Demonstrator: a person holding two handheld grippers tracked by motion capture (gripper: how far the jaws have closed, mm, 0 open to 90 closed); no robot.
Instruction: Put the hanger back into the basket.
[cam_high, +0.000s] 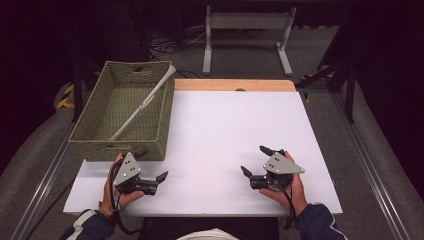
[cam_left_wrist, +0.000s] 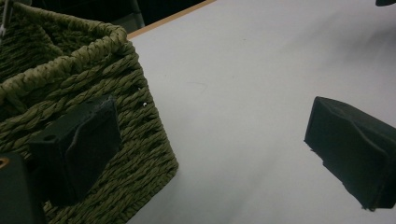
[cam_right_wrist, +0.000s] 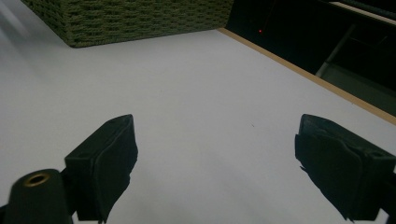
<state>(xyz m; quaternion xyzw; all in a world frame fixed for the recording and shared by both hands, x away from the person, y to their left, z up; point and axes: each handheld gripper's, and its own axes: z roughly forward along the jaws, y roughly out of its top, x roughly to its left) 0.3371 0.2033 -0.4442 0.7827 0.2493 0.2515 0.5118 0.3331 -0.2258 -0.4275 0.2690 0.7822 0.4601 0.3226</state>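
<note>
The woven green basket (cam_high: 95, 131) sits at the table's (cam_high: 220, 130) far left, a long pale utensil (cam_high: 142, 104), perhaps a spatula though the view is too coarse to tell, lying slantwise inside with its end on the far rim. The left gripper (cam_high: 151, 169) hovers just beside the basket's near corner, jaws spread and empty; to lift the utensil, come over the rim and pinch the slim shaft crosswise. The right gripper (cam_high: 254, 160), also agape, waits over bare matte white.

High view: above, looking down on table (cam_high: 225, 130). Gripper views: low, close, along jaws, sharing basket (cam_left_wrist: 116, 93) corner and white tabletop.
</note>
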